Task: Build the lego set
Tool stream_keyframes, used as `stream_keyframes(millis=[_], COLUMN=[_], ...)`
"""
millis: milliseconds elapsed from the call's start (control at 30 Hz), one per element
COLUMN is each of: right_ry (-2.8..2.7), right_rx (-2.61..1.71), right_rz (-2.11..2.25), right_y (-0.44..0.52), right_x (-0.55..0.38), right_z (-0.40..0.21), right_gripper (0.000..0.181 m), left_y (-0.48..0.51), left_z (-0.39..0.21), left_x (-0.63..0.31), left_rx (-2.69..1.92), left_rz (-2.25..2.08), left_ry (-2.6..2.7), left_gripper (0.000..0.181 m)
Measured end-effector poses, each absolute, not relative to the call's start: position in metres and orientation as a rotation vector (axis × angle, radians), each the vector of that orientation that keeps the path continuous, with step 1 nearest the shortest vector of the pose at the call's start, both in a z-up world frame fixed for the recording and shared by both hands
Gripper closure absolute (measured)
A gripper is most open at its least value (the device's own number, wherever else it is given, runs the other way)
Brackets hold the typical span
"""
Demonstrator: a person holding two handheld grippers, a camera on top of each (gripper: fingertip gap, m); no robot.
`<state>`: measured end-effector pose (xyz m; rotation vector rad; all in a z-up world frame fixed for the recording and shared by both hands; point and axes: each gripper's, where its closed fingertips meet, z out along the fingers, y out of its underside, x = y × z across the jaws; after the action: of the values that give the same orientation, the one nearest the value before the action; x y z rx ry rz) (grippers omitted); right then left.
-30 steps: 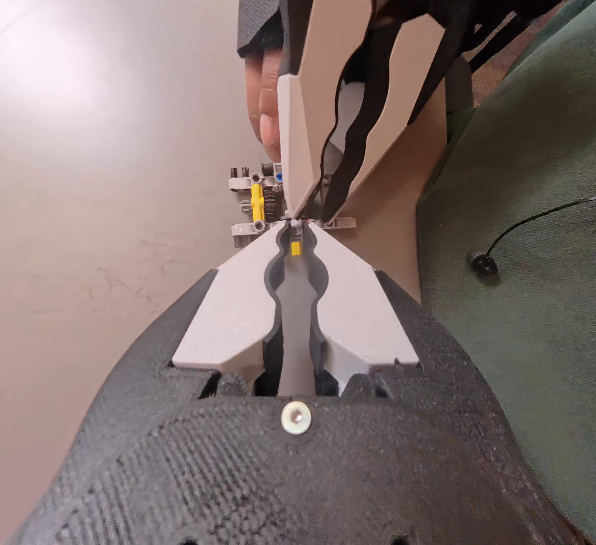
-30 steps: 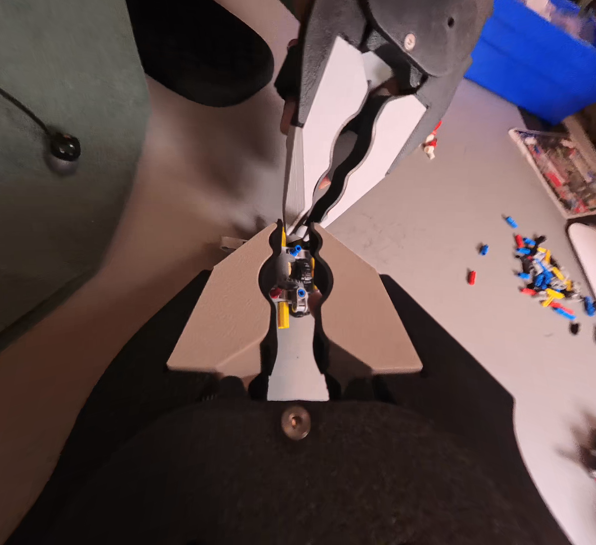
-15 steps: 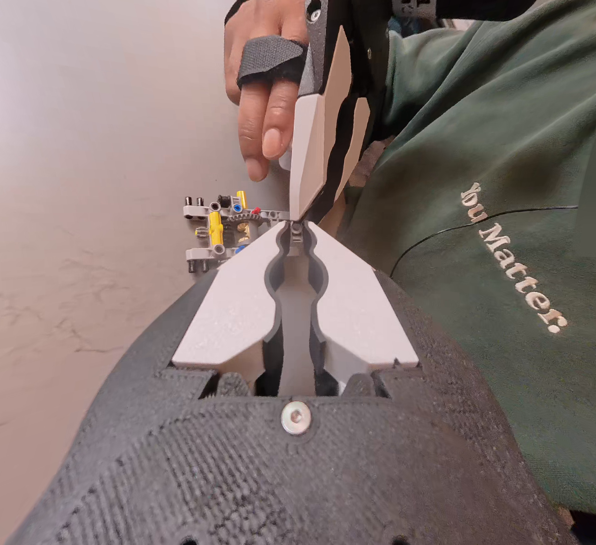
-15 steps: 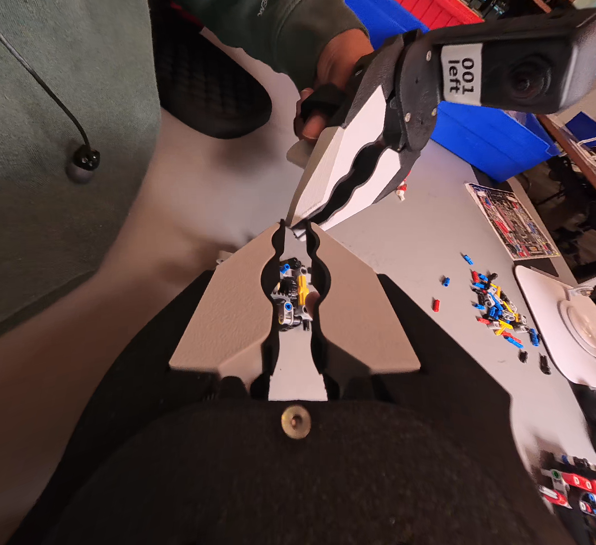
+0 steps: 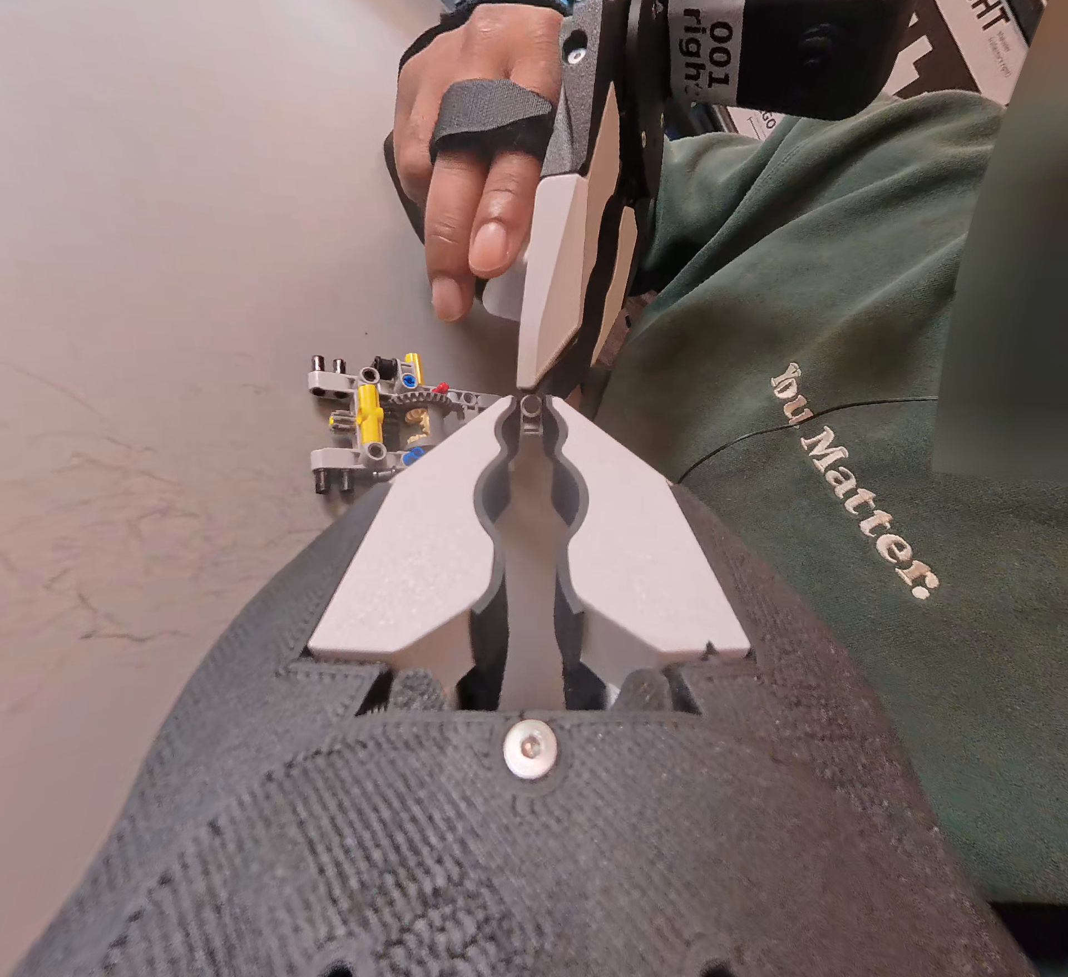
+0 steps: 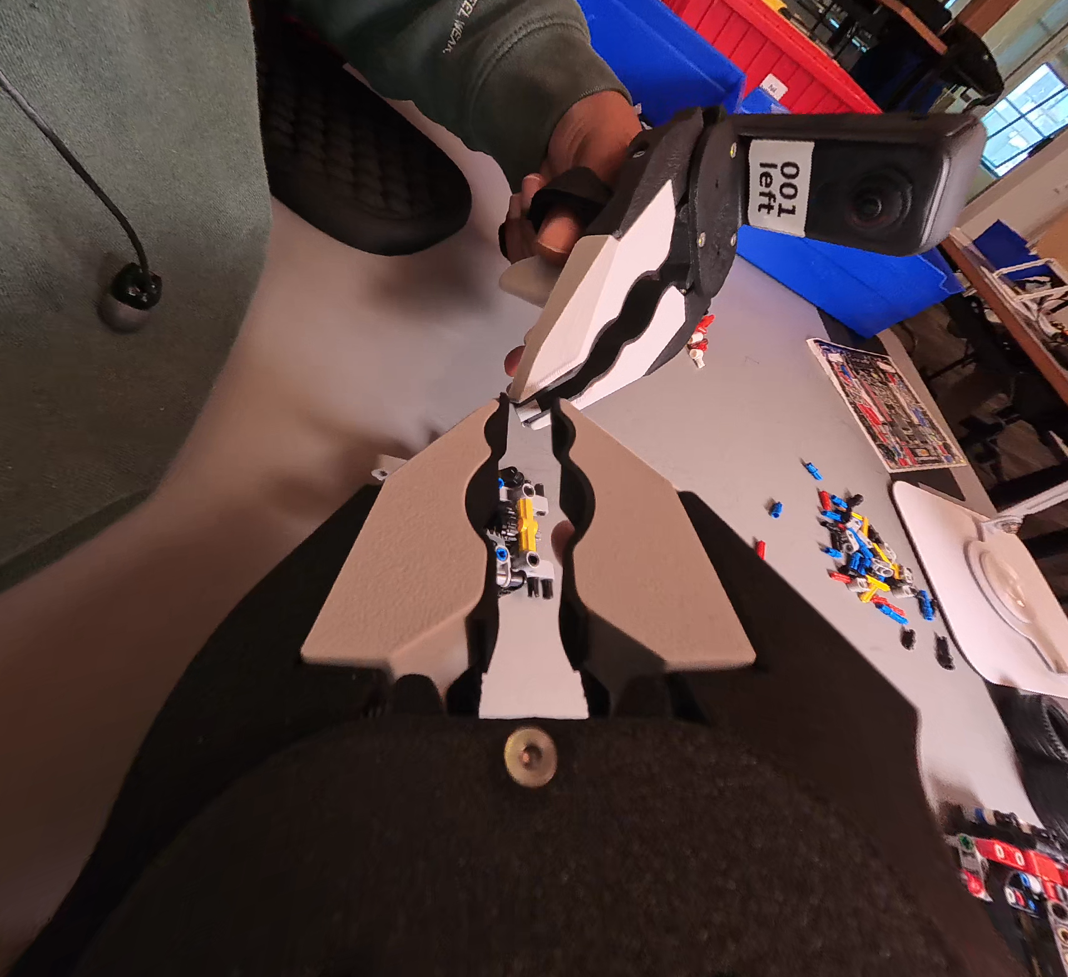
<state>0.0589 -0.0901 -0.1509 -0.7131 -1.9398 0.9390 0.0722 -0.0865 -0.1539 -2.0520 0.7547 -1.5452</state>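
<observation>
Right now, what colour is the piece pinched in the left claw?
Grey piece, at the left claw tips; clearest in the left wrist view.

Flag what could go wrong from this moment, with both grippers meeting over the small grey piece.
1. The left gripper pinches the small grey piece only at its very tips; a nudge from the right gripper could pop it loose.
2. The gear assembly lies on the table near its edge, just below the fingers; a dropped piece or a sweep could knock it toward the lap.
</observation>
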Motion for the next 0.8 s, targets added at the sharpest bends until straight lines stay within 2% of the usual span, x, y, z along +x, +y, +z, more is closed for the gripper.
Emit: stream_keyframes(millis=[433,800], right_ry=[-1.871,-1.877], right_rx=[-0.666,-0.639], right_rz=[0.897,0.813], right_y=[-0.087,-0.082], right_x=[0.057,0.056], right_z=[-0.139,-0.142], right_gripper=[0.175,0.175], left_y=[-0.082,-0.078], left_z=[-0.14,-0.144], left_x=[0.069,0.065], left_rx=[-1.958,-1.998], left_rz=[-1.738,-1.592], left_ry=[0.566,0.608], left_gripper=[0.176,0.176])
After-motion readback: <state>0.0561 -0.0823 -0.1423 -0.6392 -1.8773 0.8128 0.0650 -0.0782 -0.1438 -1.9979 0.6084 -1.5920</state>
